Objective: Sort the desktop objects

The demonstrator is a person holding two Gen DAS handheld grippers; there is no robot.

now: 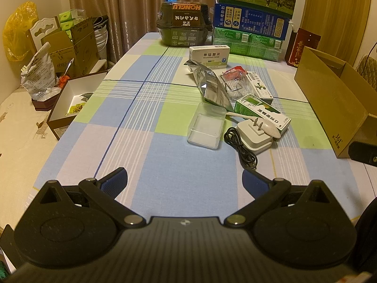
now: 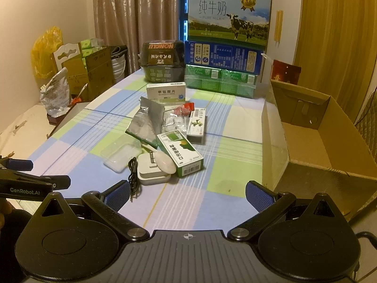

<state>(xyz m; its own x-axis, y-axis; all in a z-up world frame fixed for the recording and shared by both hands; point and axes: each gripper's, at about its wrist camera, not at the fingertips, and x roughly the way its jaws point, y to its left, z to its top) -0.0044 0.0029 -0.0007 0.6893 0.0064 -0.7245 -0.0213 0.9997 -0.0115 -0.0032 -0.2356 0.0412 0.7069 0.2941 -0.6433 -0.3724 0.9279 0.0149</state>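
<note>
My left gripper [image 1: 185, 180] and right gripper [image 2: 187, 194]: both spread wide, holding nothing. Clutter pile ahead, apart from fingers. White charger [image 2: 154, 171] at eleven o'clock from right gripper, nearer it; green carton [image 2: 180, 152] long axis runs near-to-far. Cardboard box [image 2: 306, 141] at two o'clock.

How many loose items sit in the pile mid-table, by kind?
Small boxes: 3
Foil pouch: 1
Clear packet: 1
Clear tray: 1
Spoon: 1
Charger: 1
Black cable: 1
Total: 9
</note>
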